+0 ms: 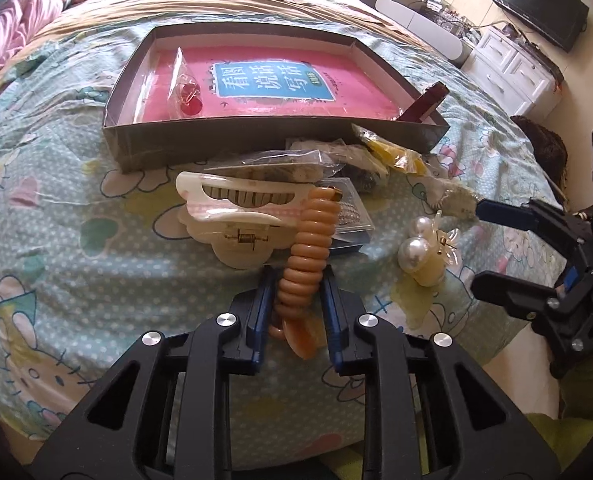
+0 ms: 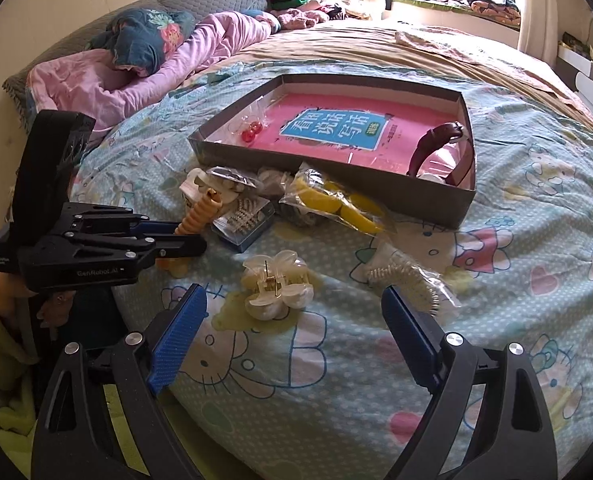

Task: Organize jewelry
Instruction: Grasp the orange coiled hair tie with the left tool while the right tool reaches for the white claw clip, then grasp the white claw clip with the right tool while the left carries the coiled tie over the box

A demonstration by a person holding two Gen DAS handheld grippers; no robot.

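Observation:
An orange coil hair tie [image 1: 308,240] lies on the patterned bedsheet, and my left gripper [image 1: 298,300] is shut on its near end; the right wrist view shows that grip from the side [image 2: 184,240]. My right gripper [image 2: 294,320] stands open just short of a pearl flower hair claw [image 2: 276,288], with nothing between its pads. That claw [image 1: 424,252] and the right gripper [image 1: 478,246] also show in the left wrist view. Beyond them stands a shallow grey box [image 1: 256,132] holding a pink book, bagged red earrings [image 1: 188,96] and a brown watch [image 2: 436,144].
In front of the box lie a cream hair claw [image 1: 232,208], a clear case of clips [image 2: 244,216], a bag with yellow pieces [image 2: 336,200] and a bagged white coil [image 2: 404,276]. Pink bedding and pillows are piled at the bed's far left. The bed's edge is right below me.

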